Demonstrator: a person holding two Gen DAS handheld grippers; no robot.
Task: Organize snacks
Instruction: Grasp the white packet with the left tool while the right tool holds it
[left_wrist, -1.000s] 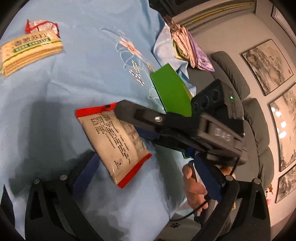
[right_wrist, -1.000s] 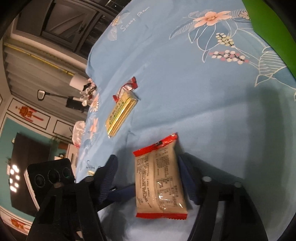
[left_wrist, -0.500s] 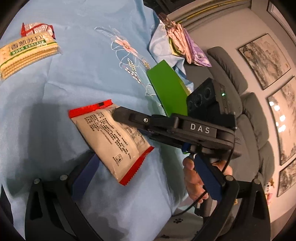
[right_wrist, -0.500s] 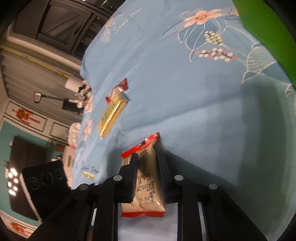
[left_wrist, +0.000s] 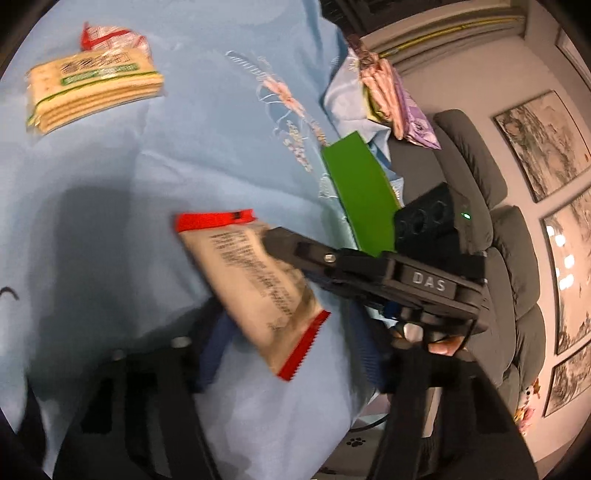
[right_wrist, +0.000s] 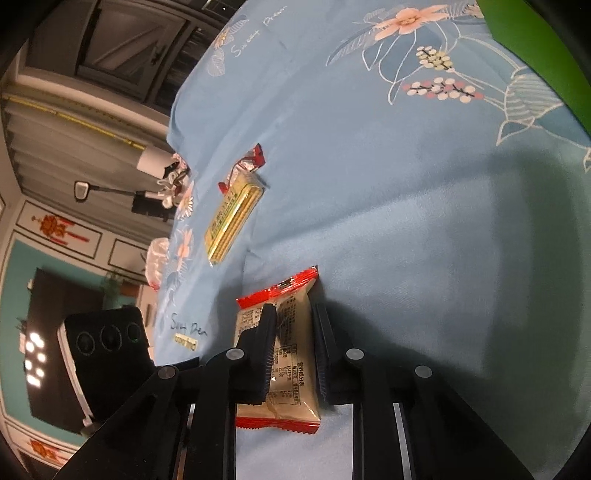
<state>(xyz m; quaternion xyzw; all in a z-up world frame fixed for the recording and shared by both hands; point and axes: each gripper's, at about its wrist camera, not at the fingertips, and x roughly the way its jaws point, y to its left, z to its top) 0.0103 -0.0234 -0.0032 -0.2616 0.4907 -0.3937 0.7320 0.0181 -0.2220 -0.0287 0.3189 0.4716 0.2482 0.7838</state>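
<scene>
A beige snack packet (right_wrist: 291, 354) with red sealed ends lies on the blue floral cloth (right_wrist: 406, 184). My right gripper (right_wrist: 293, 317) is shut on its middle, one pad on each long side. In the left wrist view the same packet (left_wrist: 255, 273) runs diagonally, with the right gripper (left_wrist: 271, 236) gripping it from the right. My left gripper (left_wrist: 291, 354) has the packet's near red end between its fingers. Its jaws are closing, and a gap still shows beside the right pad. That view is blurred.
A yellow cracker pack (left_wrist: 92, 88) and a small red packet (left_wrist: 107, 35) lie at the far left of the cloth. A green box (left_wrist: 362, 195) stands at the right edge, a pile of packets (left_wrist: 388, 99) behind it. Grey sofa (left_wrist: 491, 206) beyond.
My right gripper went from open around the packet to shut on it. The left gripper's fingers came inward around the packet's near end, and the view shifted slightly.
</scene>
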